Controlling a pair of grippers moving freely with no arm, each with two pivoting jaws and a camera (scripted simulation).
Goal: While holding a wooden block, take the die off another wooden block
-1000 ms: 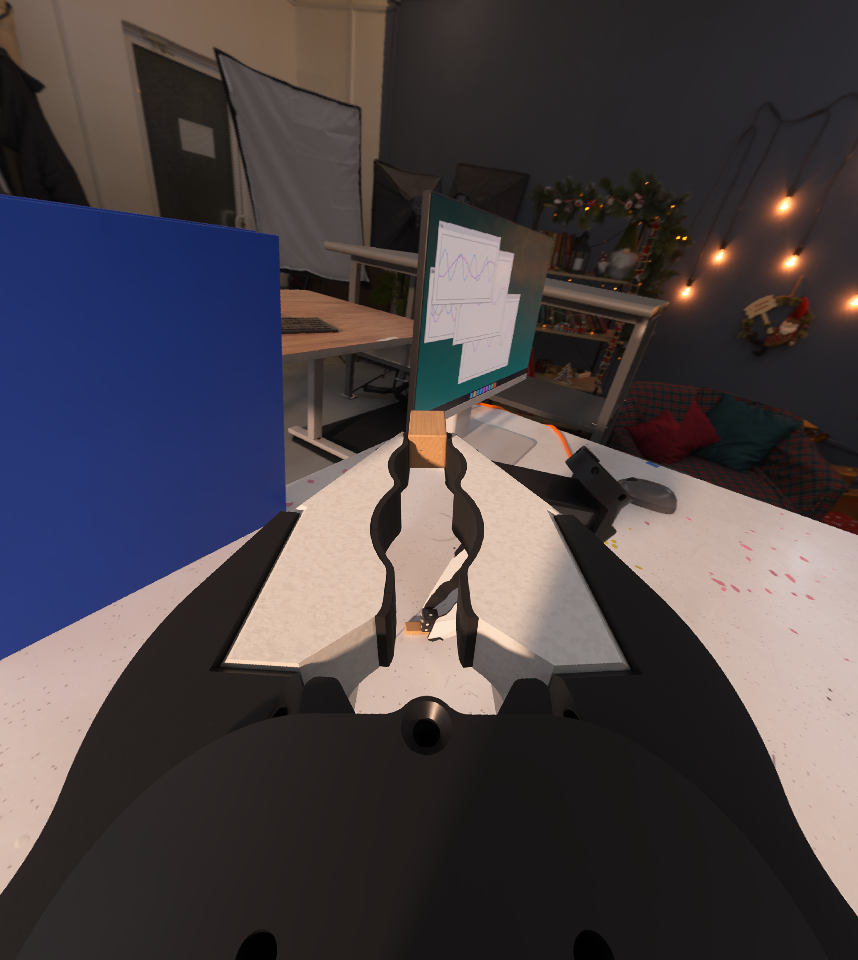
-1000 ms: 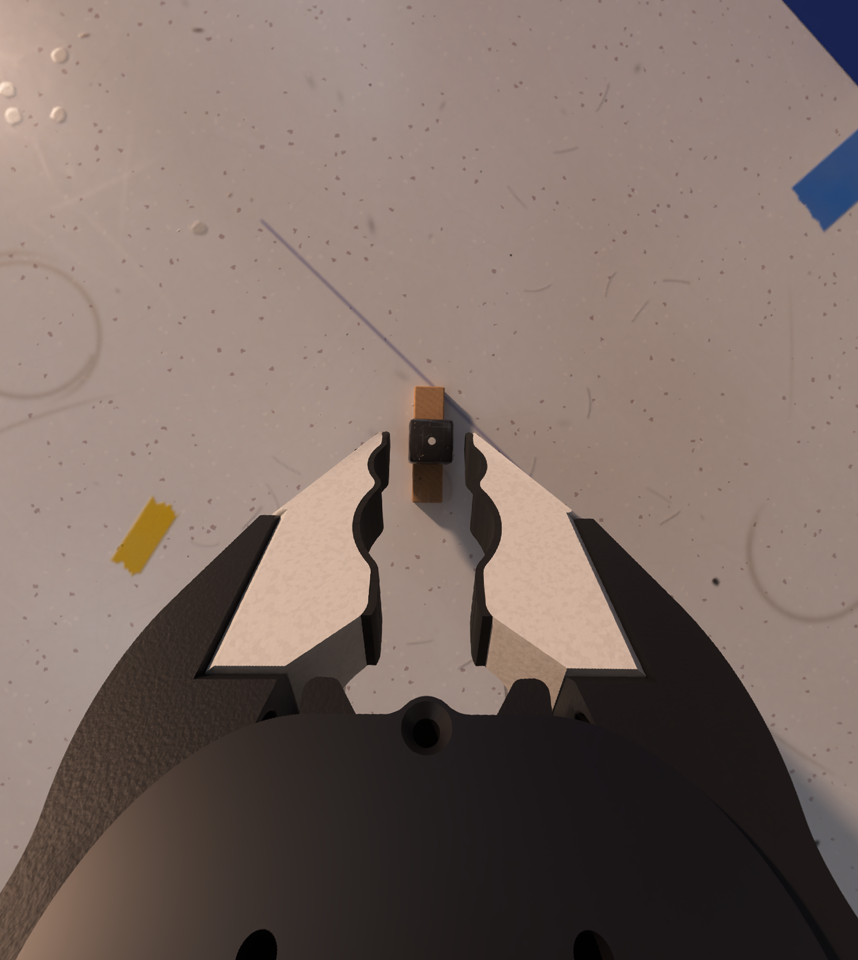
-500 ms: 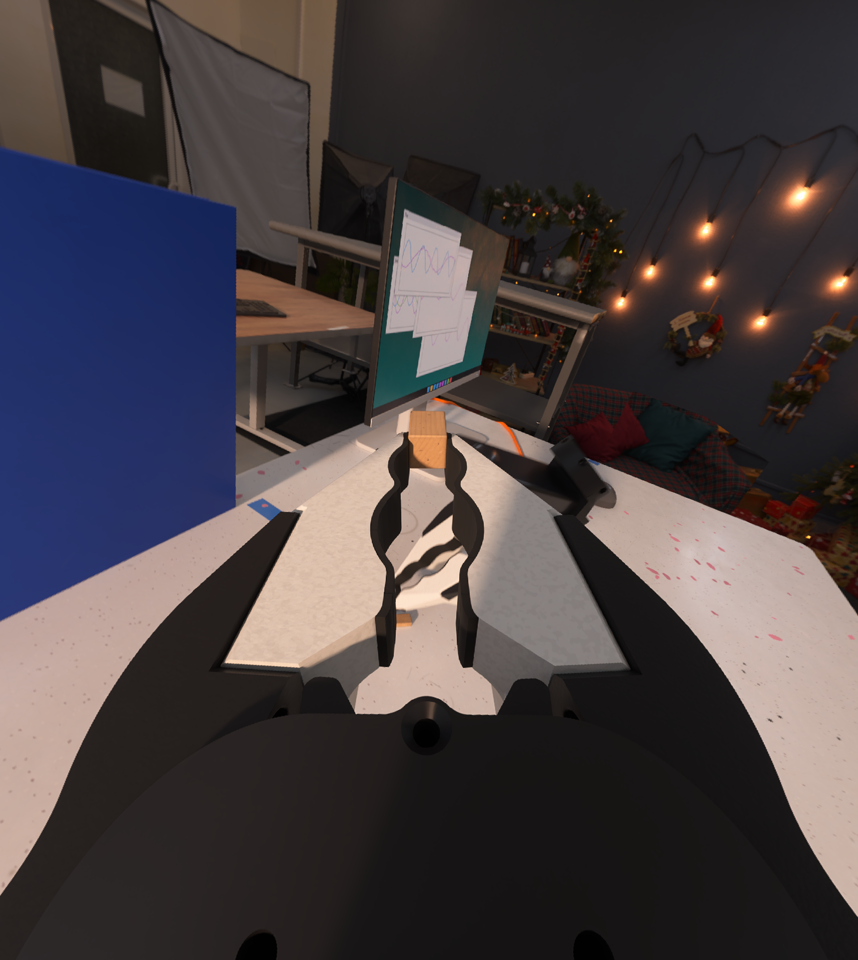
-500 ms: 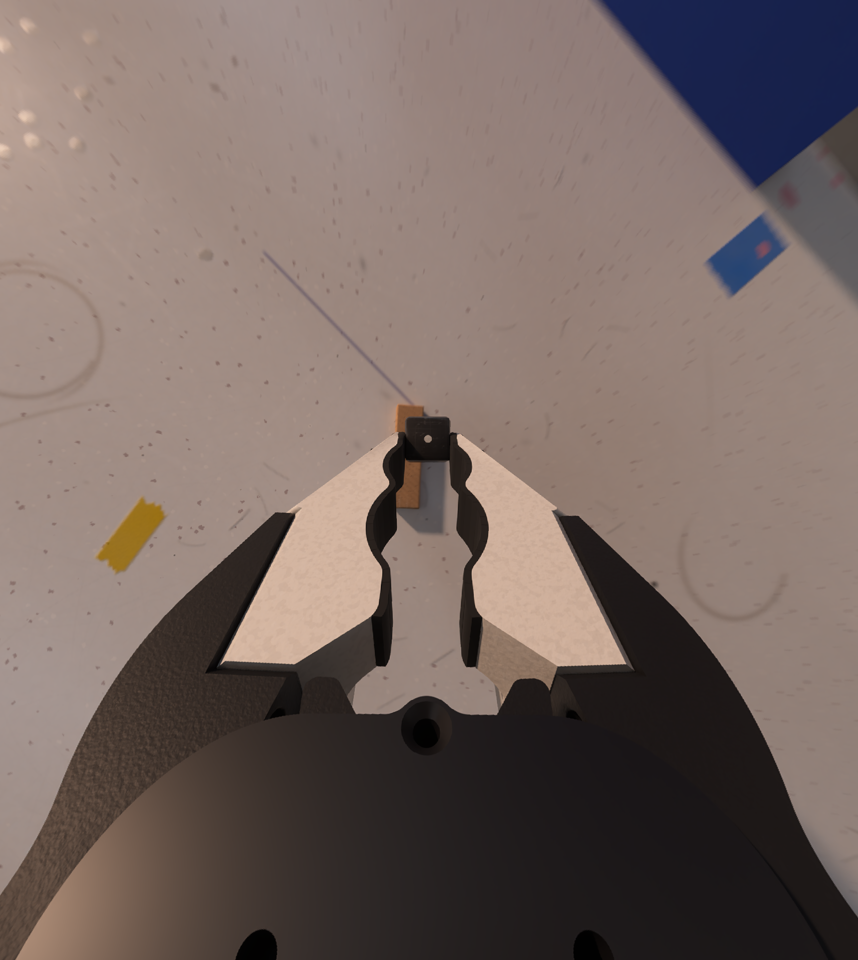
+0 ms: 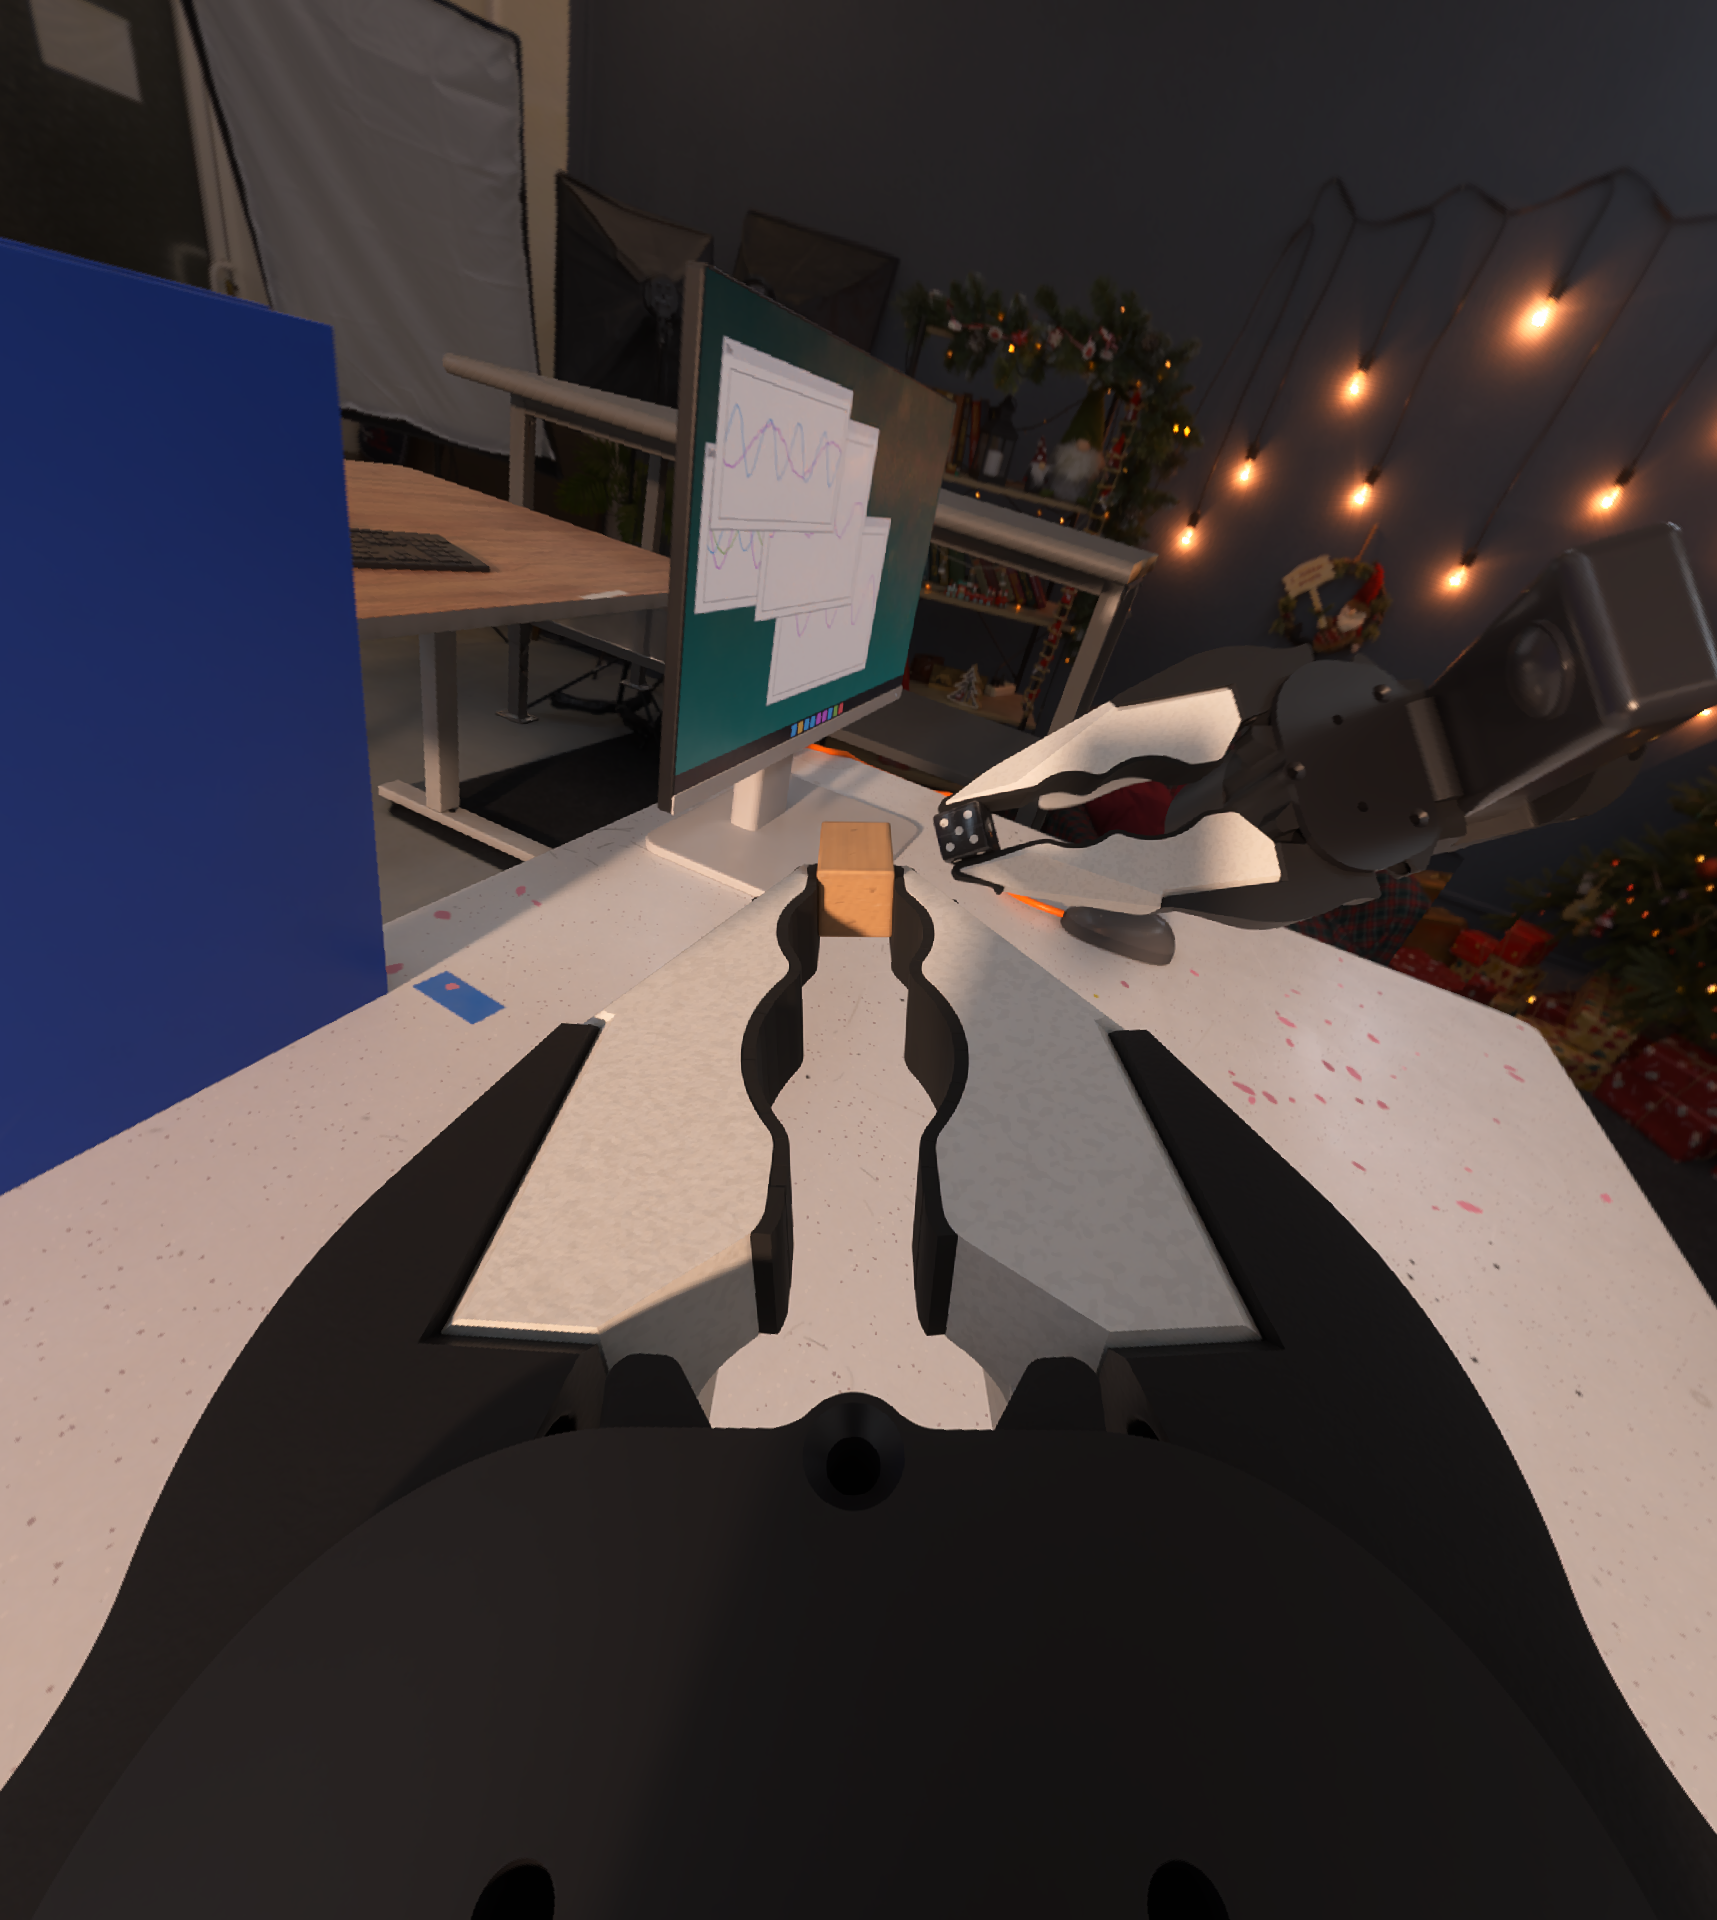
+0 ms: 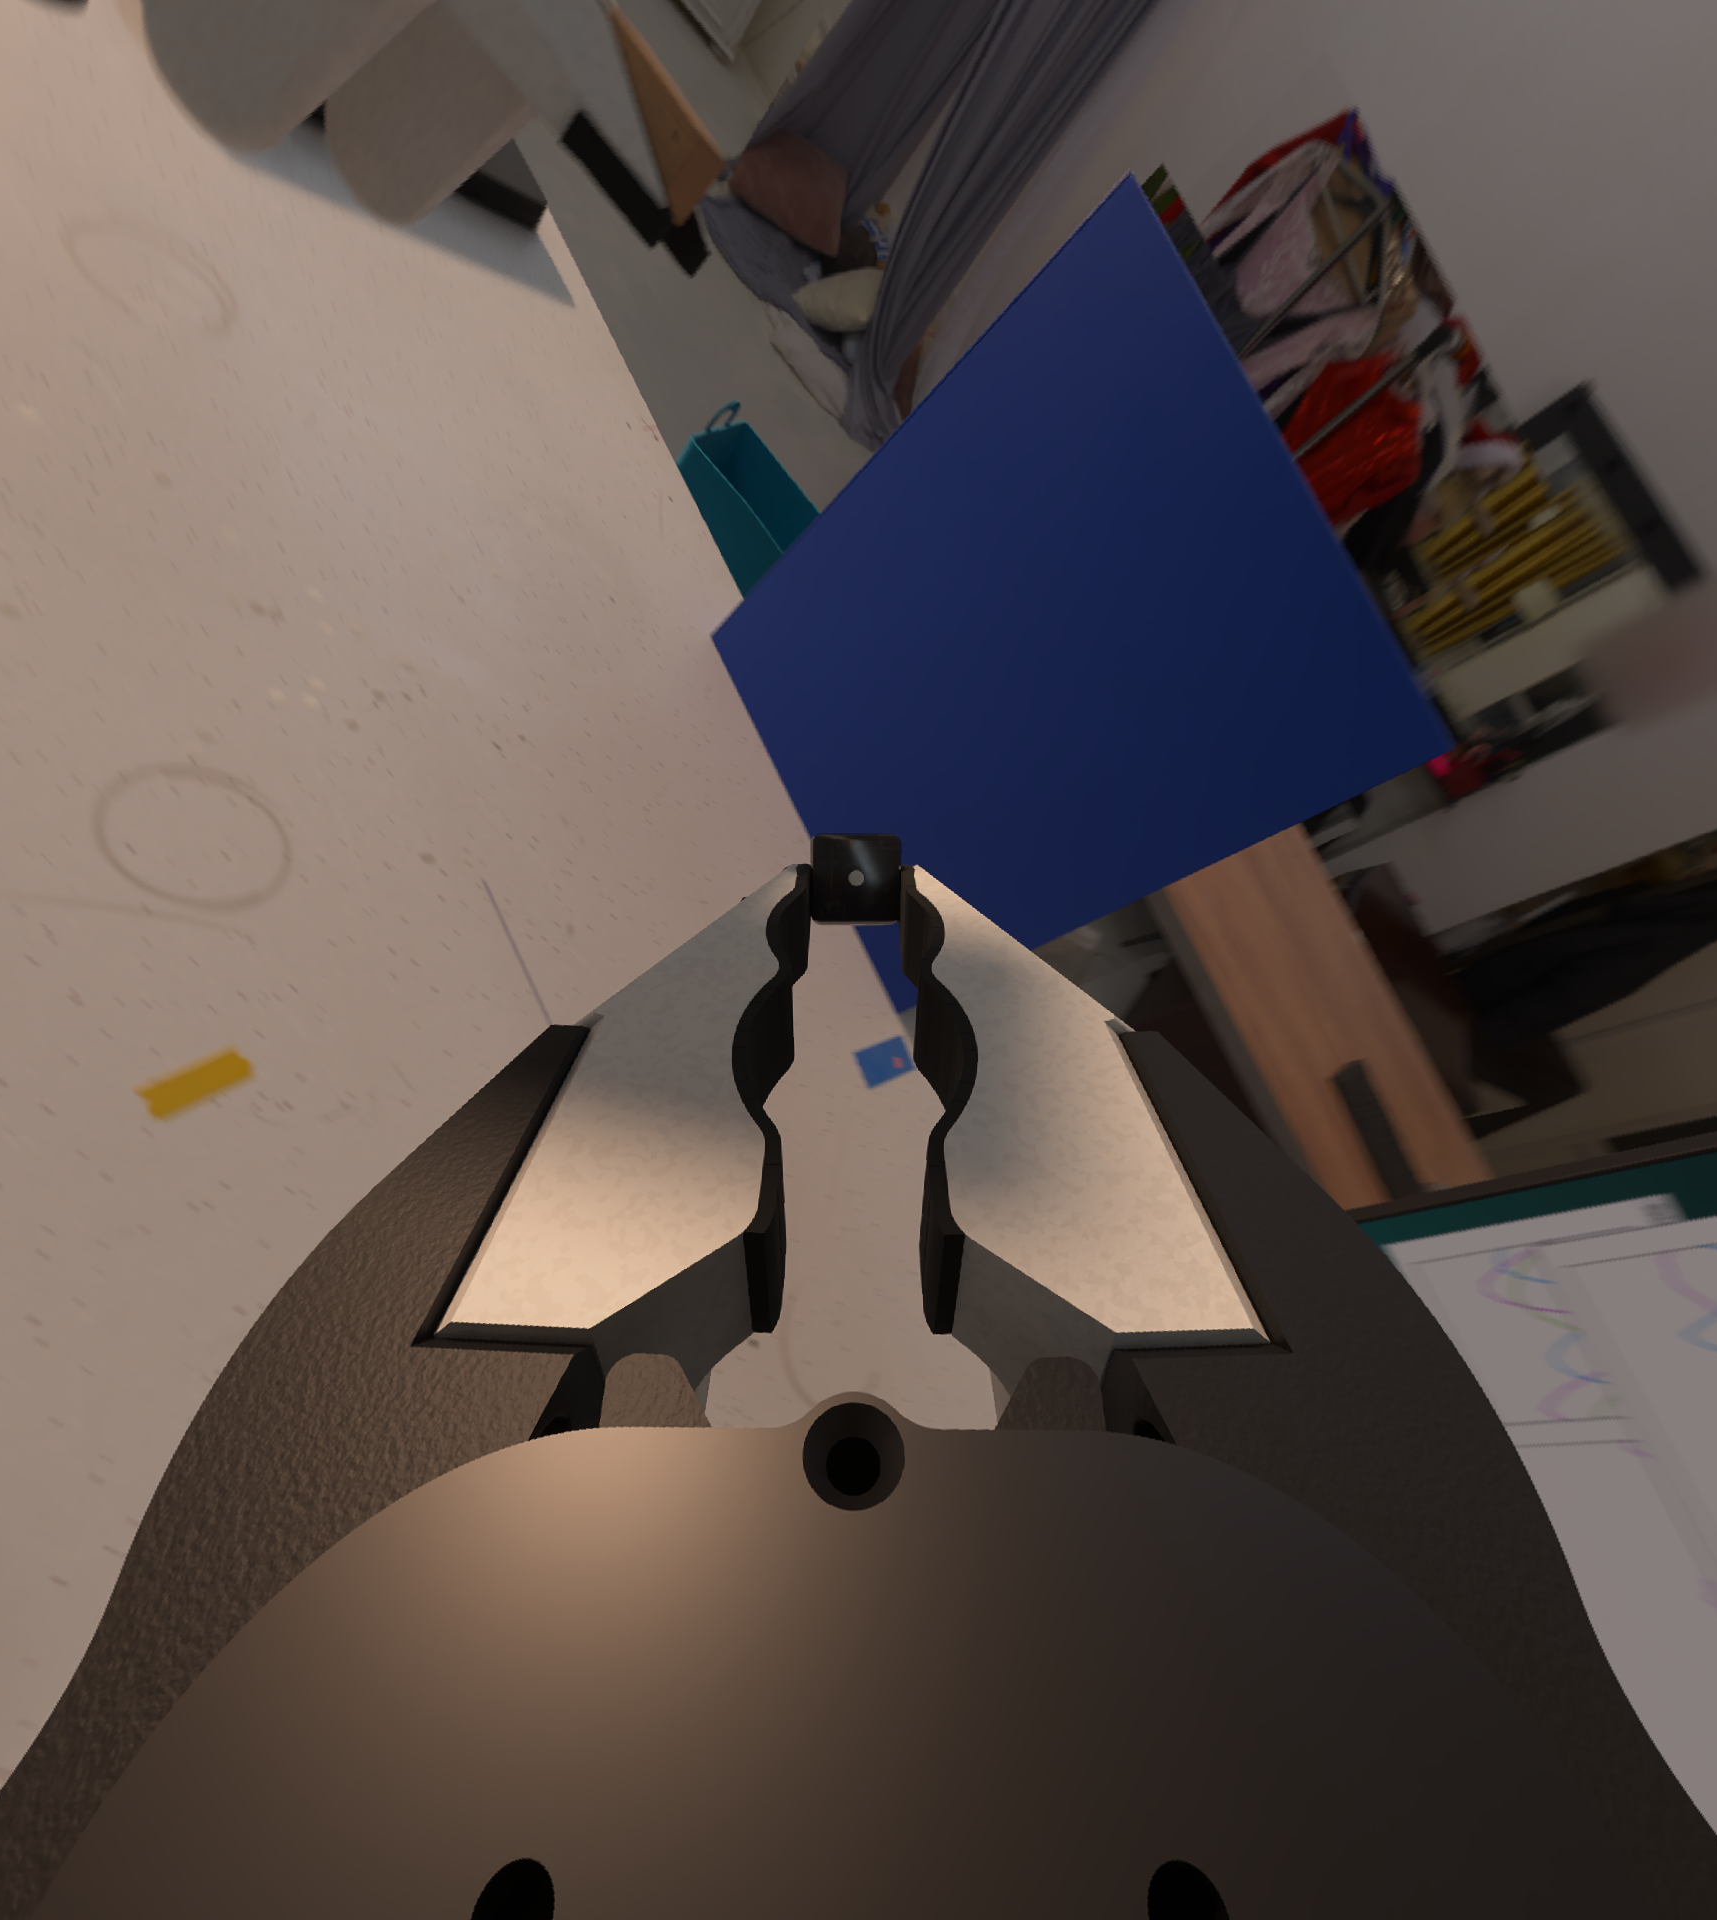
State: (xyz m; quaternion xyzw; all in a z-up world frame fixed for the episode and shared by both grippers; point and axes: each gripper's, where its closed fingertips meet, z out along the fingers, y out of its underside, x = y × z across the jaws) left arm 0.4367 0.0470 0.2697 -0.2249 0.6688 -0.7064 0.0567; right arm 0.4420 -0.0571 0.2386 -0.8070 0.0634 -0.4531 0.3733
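Spanning the room's foreground, speckled white table [image 5: 1353, 1299], blue board [image 5: 127, 707] at its edge, monitor [image 5: 792, 540] behind, left gripper [image 5: 855, 883] clamped on wooden block [image 5: 855, 878], right gripper [image 6: 855, 883] pinched the die [image 6: 855, 879], string lights [image 5: 1540, 312] glowed.

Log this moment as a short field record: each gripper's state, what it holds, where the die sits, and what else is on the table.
left gripper: shut on the wooden block, held at the tips of its fingers above the table
right gripper: shut on the die, black with white pips
die position: in the air, pinched at the fingertips, touching no block
second wooden block: not in view
gripper spacing: the die is just right of the held block, apart from it
other items: monitor, blue board, blue tape, yellow tape
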